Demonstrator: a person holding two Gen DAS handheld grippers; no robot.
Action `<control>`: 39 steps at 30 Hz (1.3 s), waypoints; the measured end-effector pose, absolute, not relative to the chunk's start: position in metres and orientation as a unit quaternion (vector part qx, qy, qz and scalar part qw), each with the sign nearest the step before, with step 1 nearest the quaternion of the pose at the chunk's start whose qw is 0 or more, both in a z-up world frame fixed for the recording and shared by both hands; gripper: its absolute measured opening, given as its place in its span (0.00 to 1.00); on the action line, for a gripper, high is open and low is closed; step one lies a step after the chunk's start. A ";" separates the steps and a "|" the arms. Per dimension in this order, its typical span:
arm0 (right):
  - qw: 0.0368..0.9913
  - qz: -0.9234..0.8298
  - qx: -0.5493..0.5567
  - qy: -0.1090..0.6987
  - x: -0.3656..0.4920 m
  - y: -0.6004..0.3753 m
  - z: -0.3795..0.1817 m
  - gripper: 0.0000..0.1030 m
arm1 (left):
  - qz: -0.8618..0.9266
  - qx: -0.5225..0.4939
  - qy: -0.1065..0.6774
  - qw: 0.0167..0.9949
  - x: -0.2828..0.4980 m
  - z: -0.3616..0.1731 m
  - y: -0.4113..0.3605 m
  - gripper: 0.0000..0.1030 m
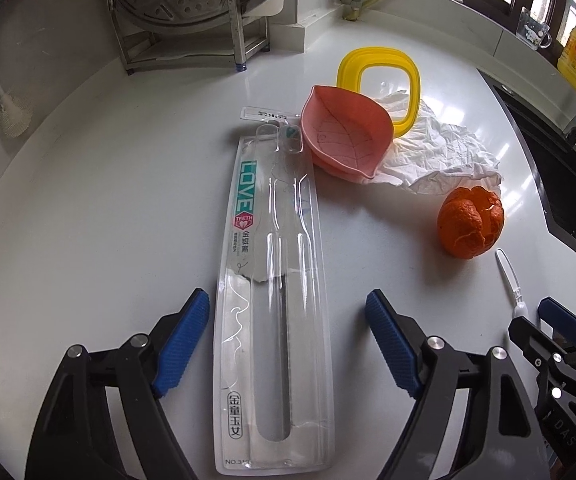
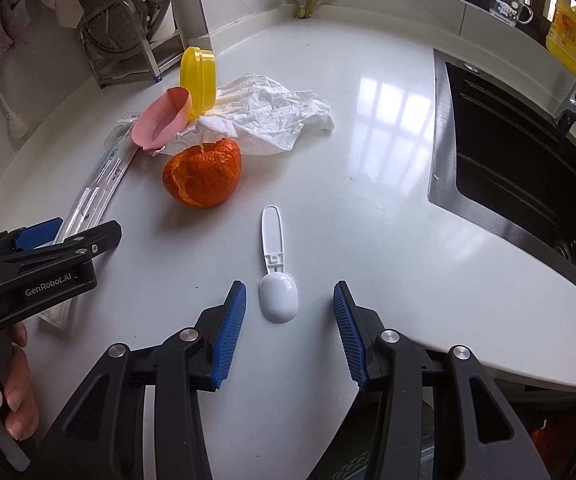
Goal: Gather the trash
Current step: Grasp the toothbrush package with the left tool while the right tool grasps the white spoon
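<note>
We see a glossy white countertop (image 2: 368, 152) beside a dark sink (image 2: 508, 168) under a window, our left gripper (image 1: 288, 344) spread wide astride the empty toothbrush package (image 1: 275, 280), our right gripper (image 2: 290, 332) released around the white scoop (image 2: 277, 280), orange peel (image 2: 203, 174) and crumpled tissue (image 2: 271, 116) behind.

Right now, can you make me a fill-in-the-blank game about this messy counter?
1. The left hand-held gripper straddles the clear ____ package.
2. In front of the right hand-held gripper lies a white plastic ____.
3. The crumpled tissue lies behind the ____ peel.

Missing words: toothbrush; spoon; orange
</note>
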State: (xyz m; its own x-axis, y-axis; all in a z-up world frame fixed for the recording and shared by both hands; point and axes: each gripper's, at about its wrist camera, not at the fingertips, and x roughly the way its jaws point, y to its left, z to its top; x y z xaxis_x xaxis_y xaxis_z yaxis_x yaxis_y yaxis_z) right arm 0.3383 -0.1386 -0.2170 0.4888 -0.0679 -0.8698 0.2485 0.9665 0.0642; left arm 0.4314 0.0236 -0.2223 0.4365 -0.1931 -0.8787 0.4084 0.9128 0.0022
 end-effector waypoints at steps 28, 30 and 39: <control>0.852 -0.041 0.142 0.503 0.345 -0.147 -0.206 0.10 | -0.185 0.068 0.502 0.842 0.399 -0.195 0.059 0.49; 0.849 -0.045 0.137 0.508 0.351 -0.145 -0.209 0.25 | -0.190 0.067 0.501 0.842 0.398 -0.193 0.058 0.49; 0.850 -0.032 0.095 0.518 0.365 -0.133 -0.213 0.10 | -0.195 0.066 0.495 0.844 0.395 -0.188 0.057 0.49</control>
State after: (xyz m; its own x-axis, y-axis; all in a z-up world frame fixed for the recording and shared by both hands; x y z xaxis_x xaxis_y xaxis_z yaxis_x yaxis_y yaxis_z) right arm 0.3650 -0.1334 -0.2134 0.4621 0.0446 -0.8857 0.1521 0.9799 0.1288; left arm 0.3946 0.0575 -0.1881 0.4327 -0.2644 -0.8619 0.3950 0.9150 -0.0824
